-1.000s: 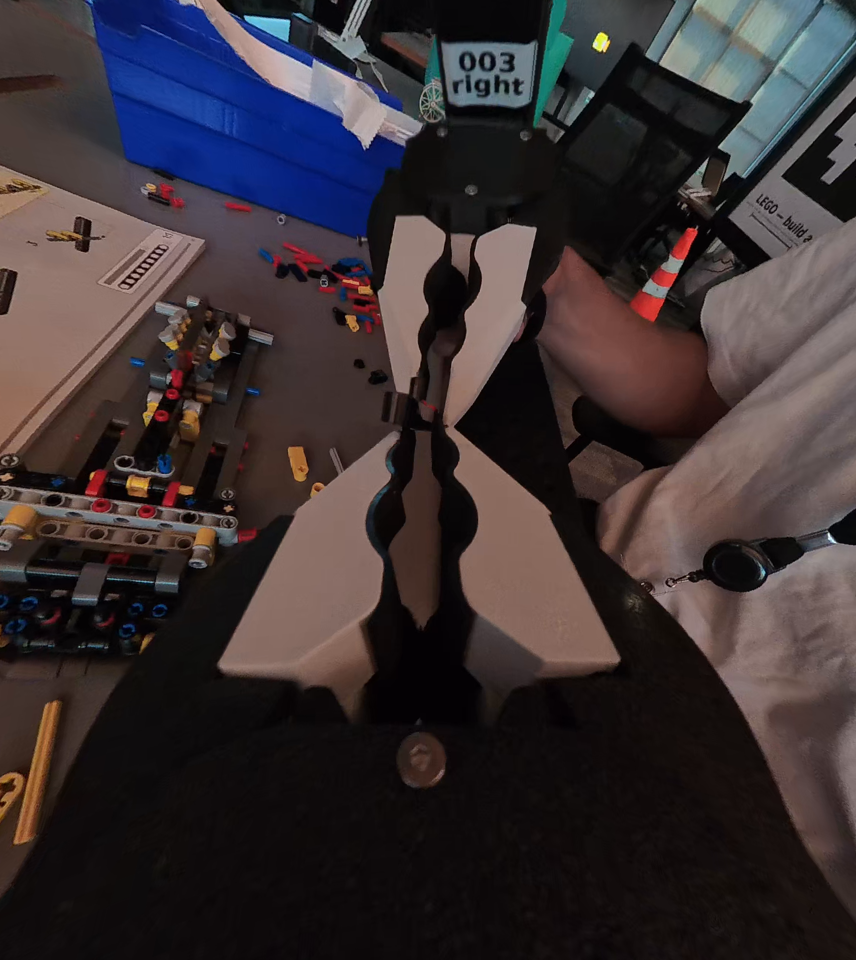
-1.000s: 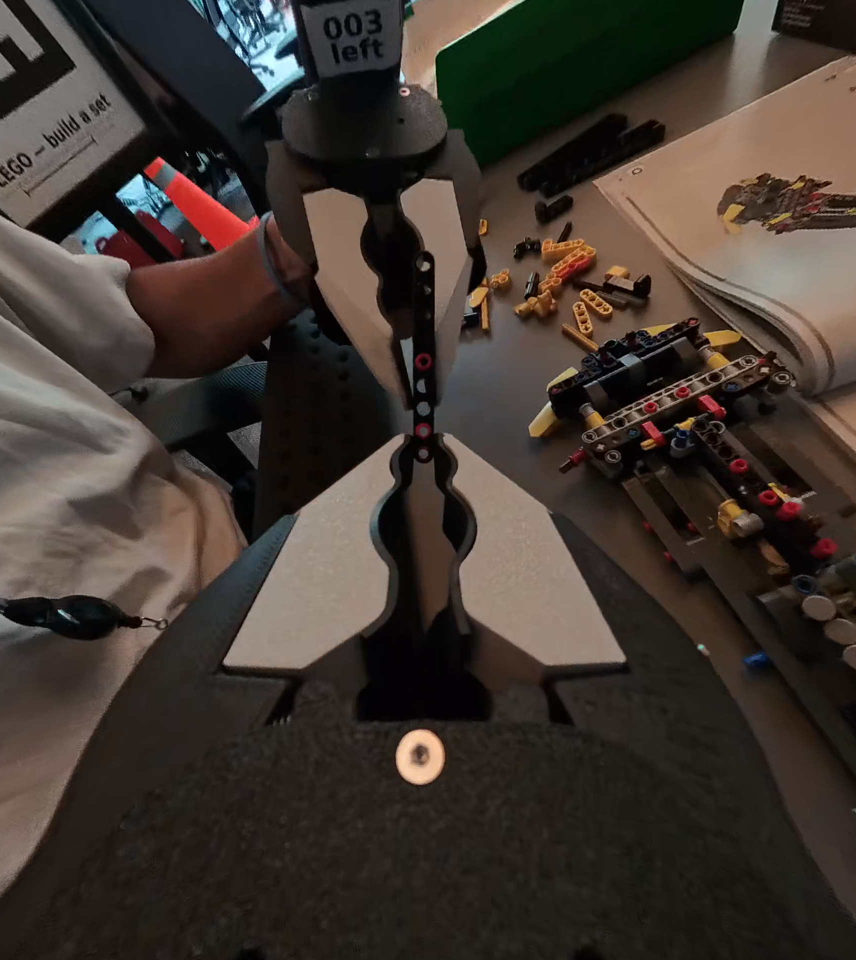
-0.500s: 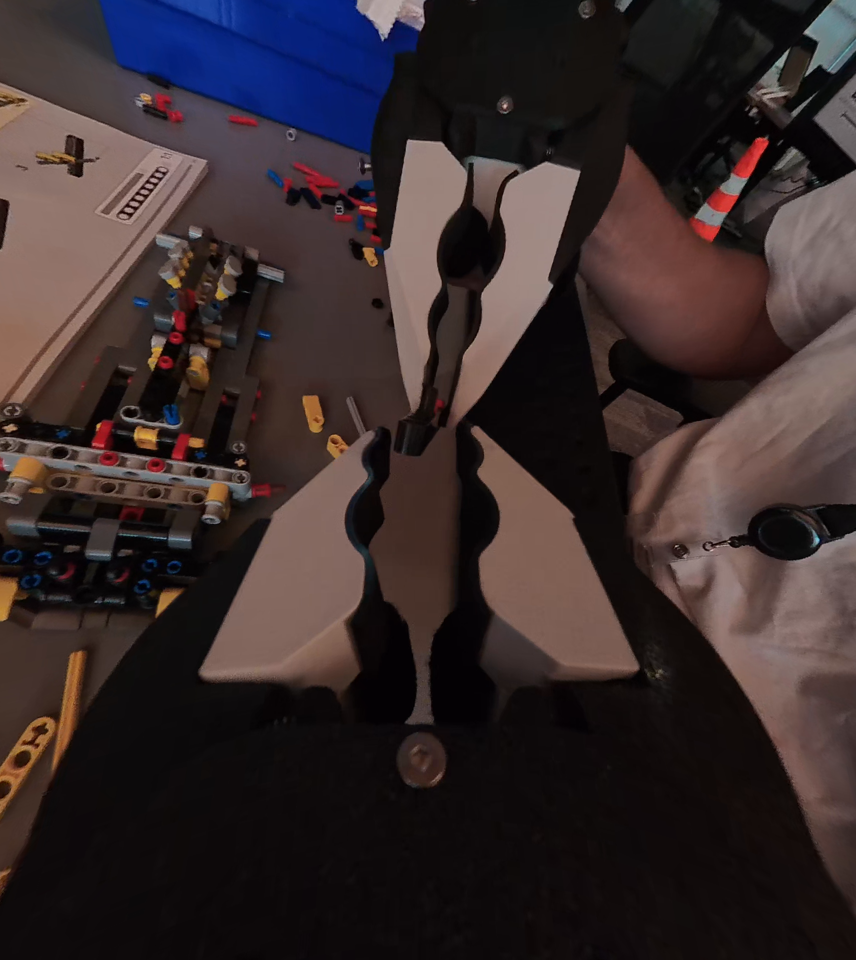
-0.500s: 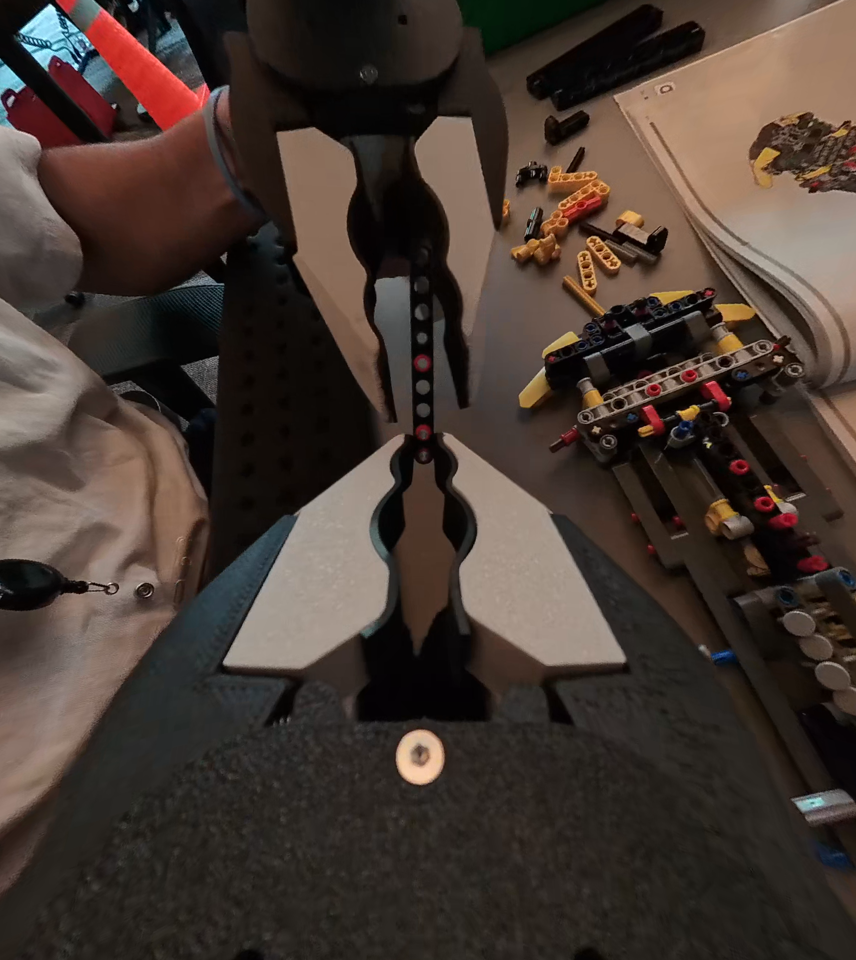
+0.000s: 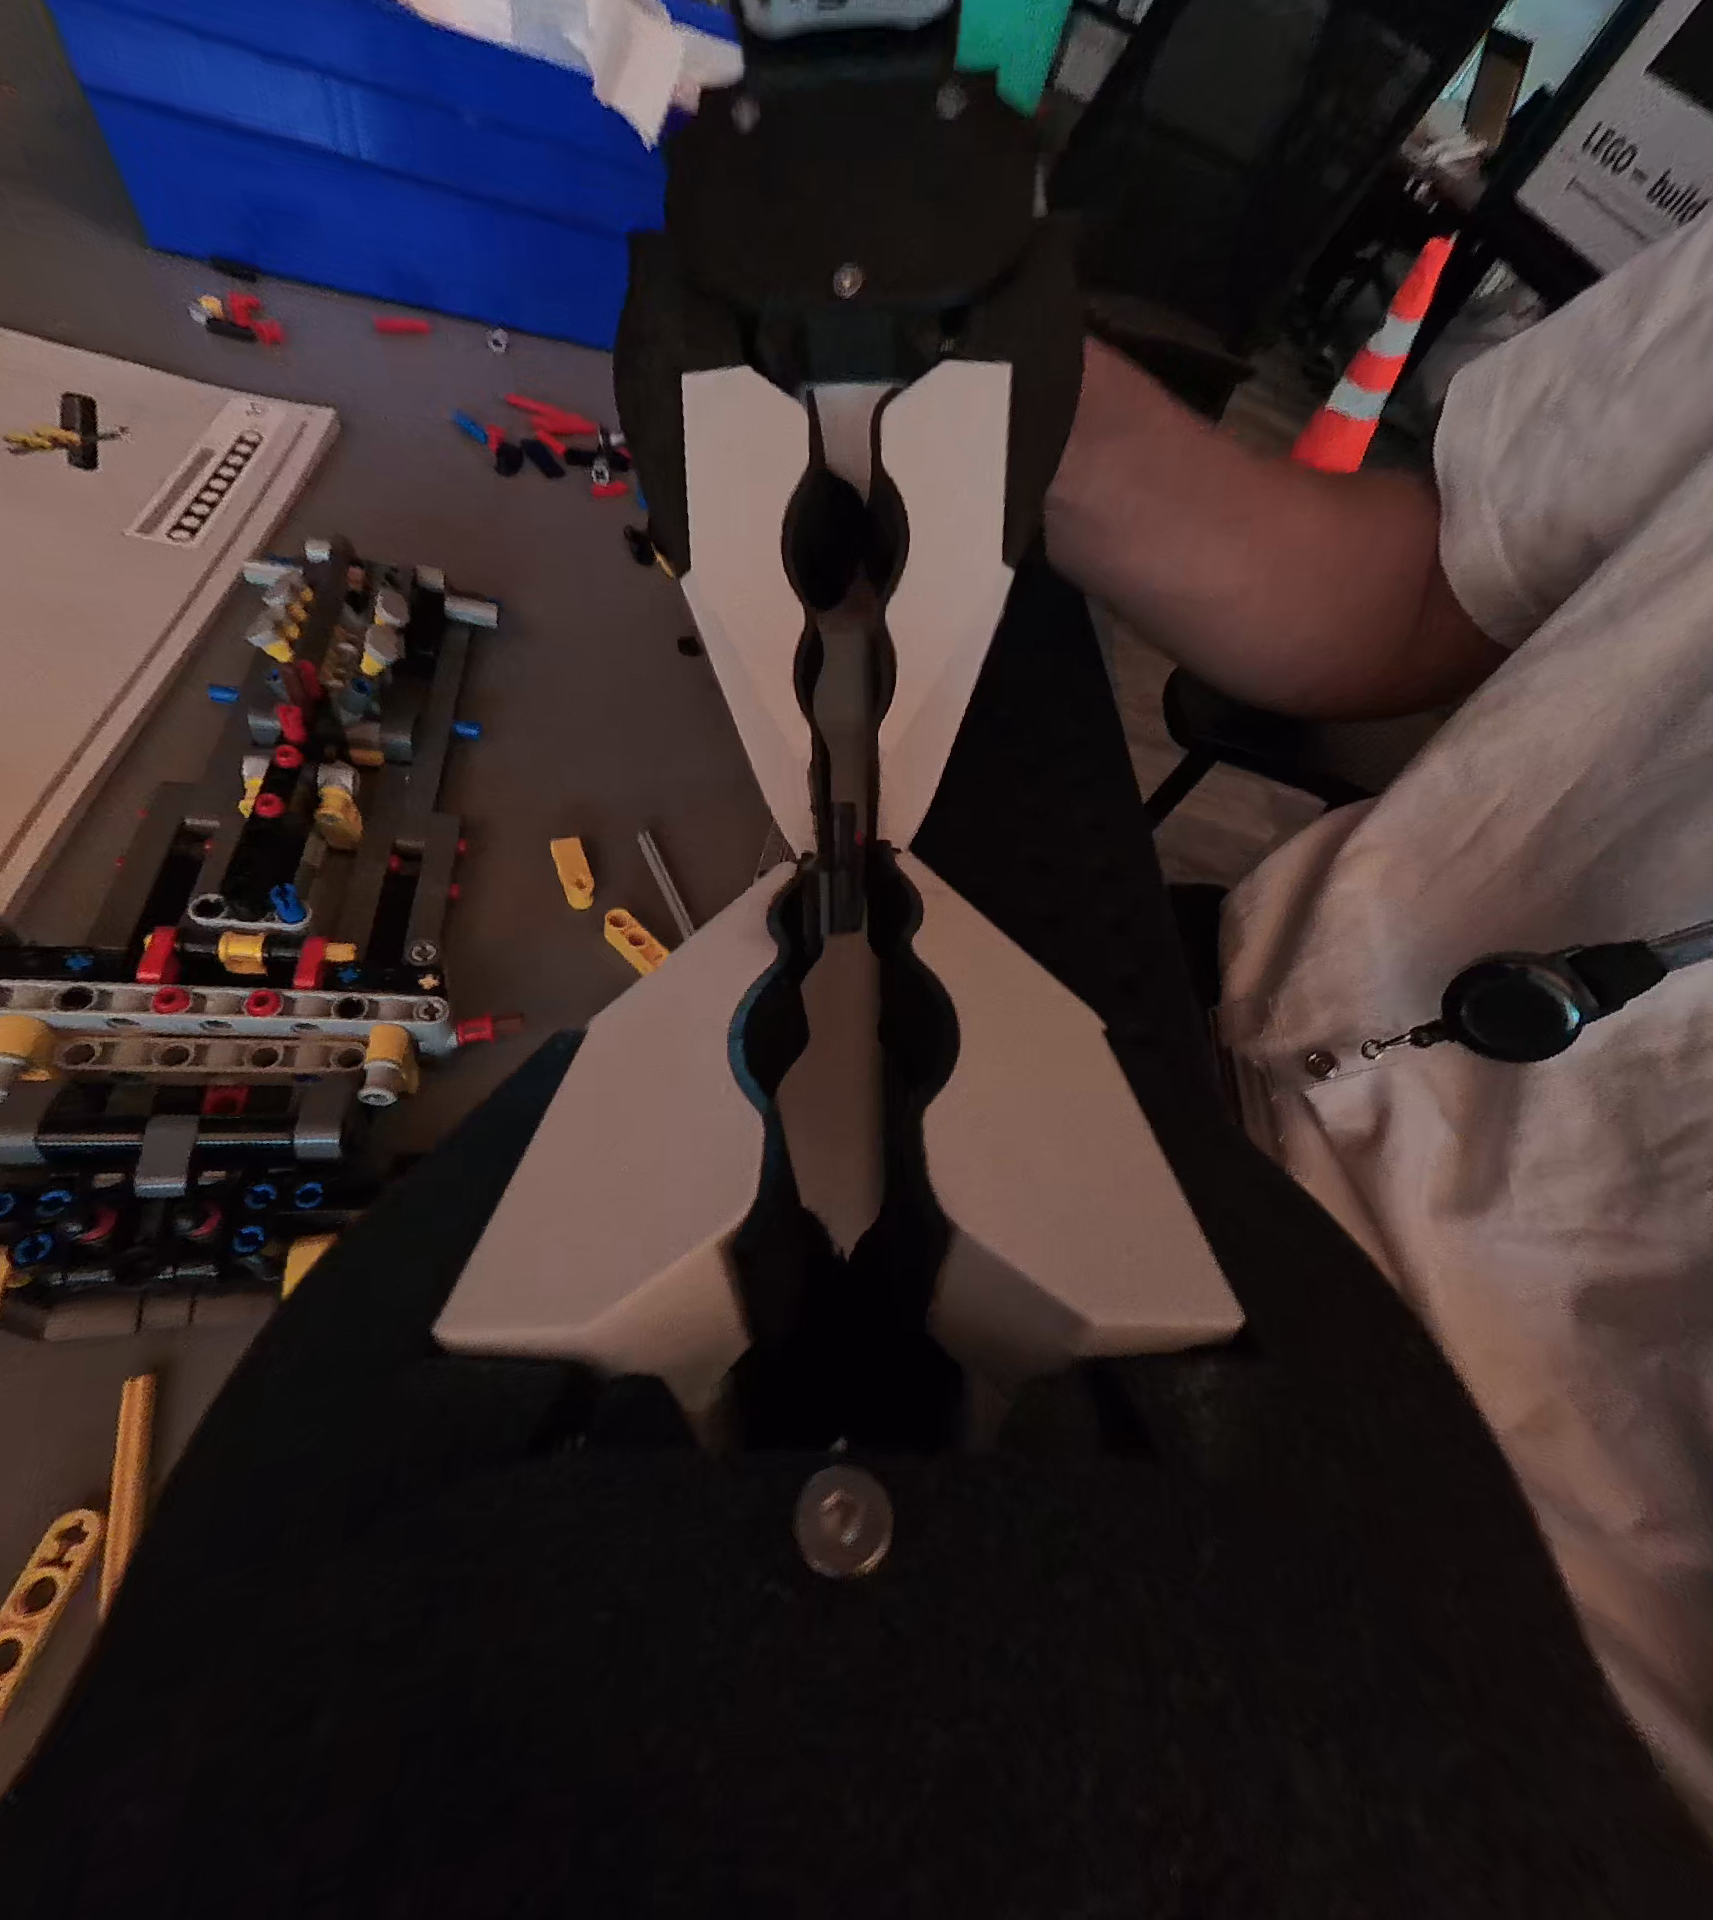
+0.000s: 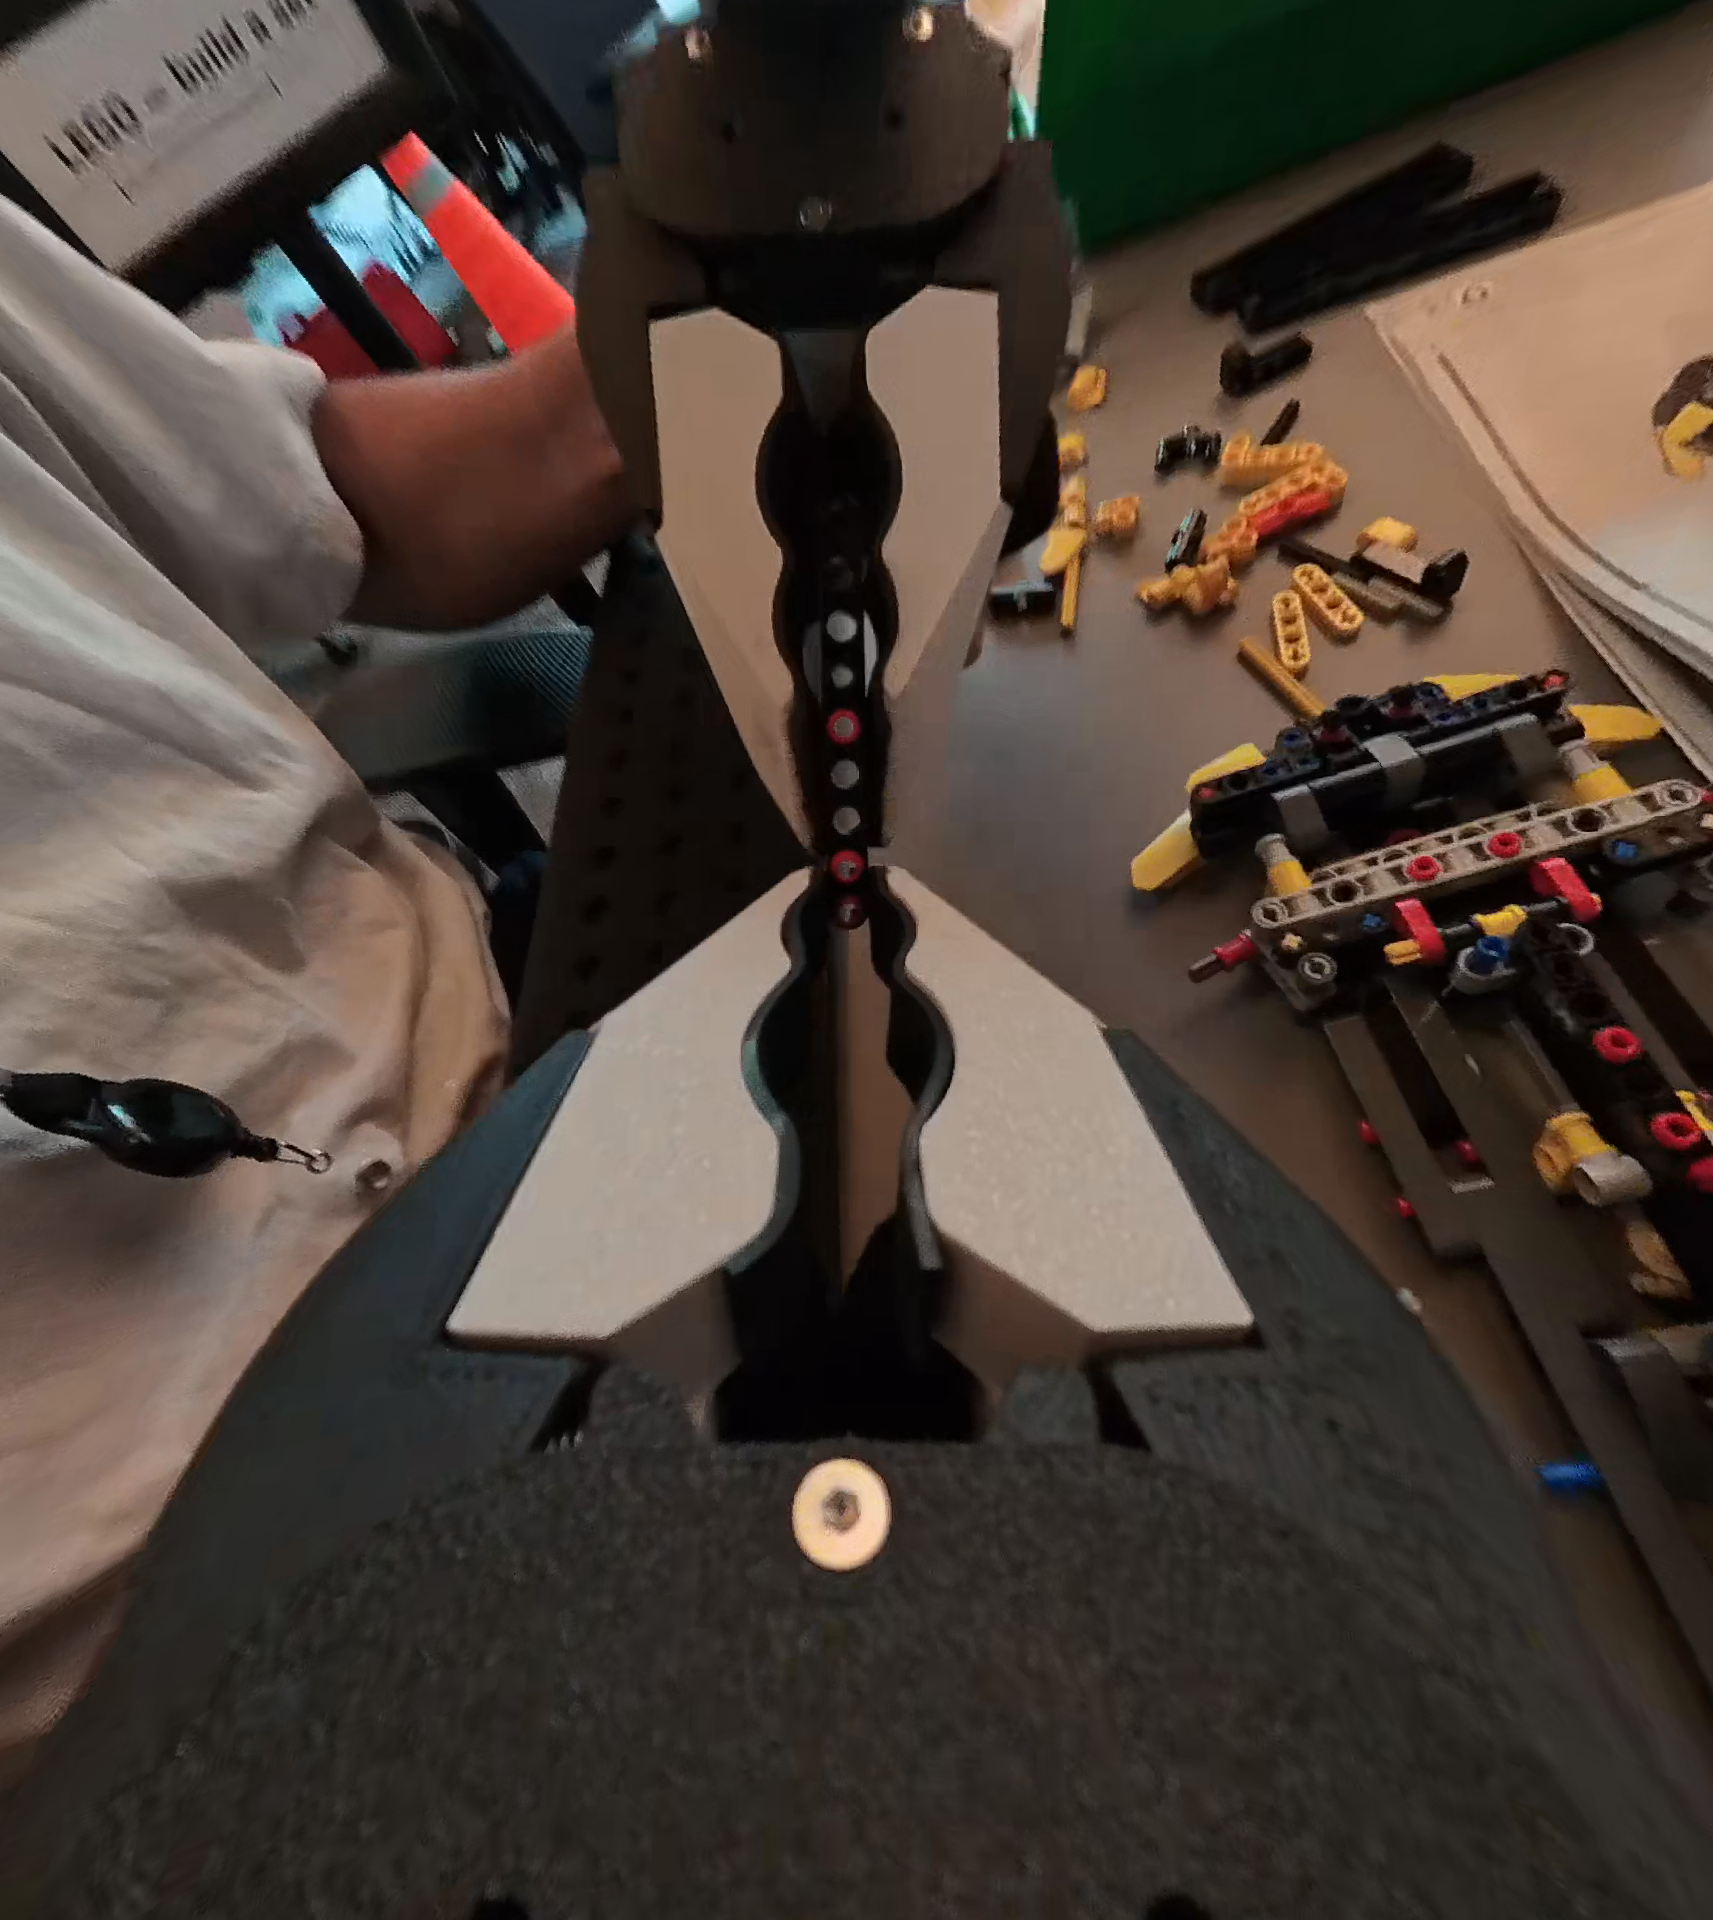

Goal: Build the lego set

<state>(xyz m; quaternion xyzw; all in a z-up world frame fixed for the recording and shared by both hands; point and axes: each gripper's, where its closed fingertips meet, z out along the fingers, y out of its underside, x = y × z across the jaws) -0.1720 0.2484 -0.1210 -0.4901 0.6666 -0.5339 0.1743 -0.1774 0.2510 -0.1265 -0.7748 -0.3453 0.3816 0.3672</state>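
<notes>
Grey surface [image 5: 561,727] carries the build, largest things spread out where both grippers can reach them: an open instruction booklet [image 5: 52,582] for reference, a blue bin [image 5: 364,156] behind it, and the half-built lego model [image 5: 208,935] lying flat beside loose yellow and red pieces [image 6: 1247,540]. Above the surface edge, the left gripper [image 5: 836,883] and right gripper [image 6: 844,883] face each other tip to tip. Each has its fingers nearly closed on one end of a thin black beam [image 6: 844,748] with red pins, likely steadying it in the air for alignment or pressing.
</notes>
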